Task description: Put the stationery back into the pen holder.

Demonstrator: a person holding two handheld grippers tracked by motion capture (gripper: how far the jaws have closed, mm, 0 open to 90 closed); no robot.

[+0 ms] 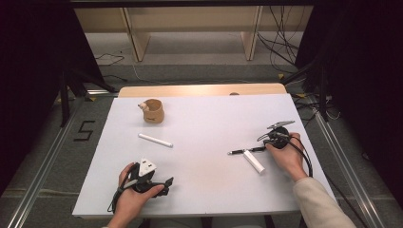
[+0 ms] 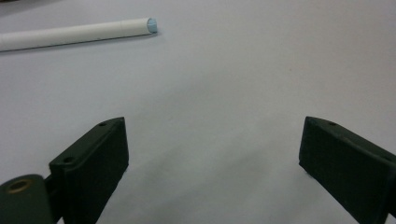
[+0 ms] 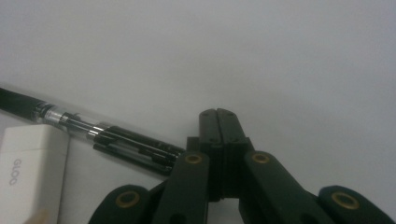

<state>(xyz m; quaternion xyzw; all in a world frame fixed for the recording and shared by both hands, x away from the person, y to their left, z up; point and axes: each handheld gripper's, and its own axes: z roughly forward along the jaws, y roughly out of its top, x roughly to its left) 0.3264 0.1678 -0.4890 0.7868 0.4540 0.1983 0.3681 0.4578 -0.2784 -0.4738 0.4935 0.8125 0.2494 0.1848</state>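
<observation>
**Right claw clenched beside black pen**

Nearest, the left claw [image 1: 164, 184] rests released on the white bench [image 1: 204, 190]. Farther right, the right claw [image 3: 218, 114] is clenched empty, the slim black clear-barrelled pen [image 3: 116, 140] just beside it, touching a white rectangular stick [image 1: 254, 161]. Beyond lie a white tube [image 1: 155, 140] and a round wooden cup [image 1: 153, 111].

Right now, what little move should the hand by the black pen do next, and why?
Probably open the right gripper and slide it sideways onto the black pen with the clear barrel. Its jaws are pressed shut on nothing, and the pen lies on the white table just beside them, next to a white rectangular stick.
</observation>
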